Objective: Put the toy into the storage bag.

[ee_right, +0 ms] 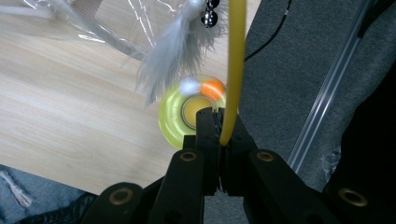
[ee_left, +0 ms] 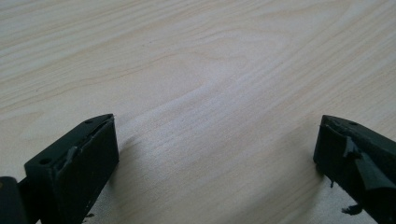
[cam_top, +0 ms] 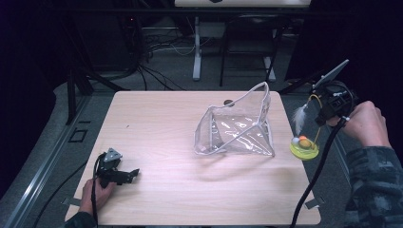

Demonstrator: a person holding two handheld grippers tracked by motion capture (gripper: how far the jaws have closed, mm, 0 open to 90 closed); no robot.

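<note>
My right gripper [ee_right: 218, 122] pinches the cat toy's yellow wand [ee_right: 235, 60] at the table's right edge. My left gripper [ee_left: 215, 154] rests released. The feather [cam_top: 299, 115] dangles — it could snag the clear pouch [cam_top: 236, 124].

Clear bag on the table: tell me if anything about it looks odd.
The clear bag stands propped open and lopsided, one corner poking up, its sides creased. No tear or spill shows. The right gripper holds the cat toy beside it.

A pale wood tabletop [cam_top: 157, 142] stands on grey carpet [cam_top: 176, 71] in a dim room. Behind it, black cables [cam_top: 157, 47] trail past white desk legs [cam_top: 196, 47] and a dark chair [cam_top: 247, 42].
</note>
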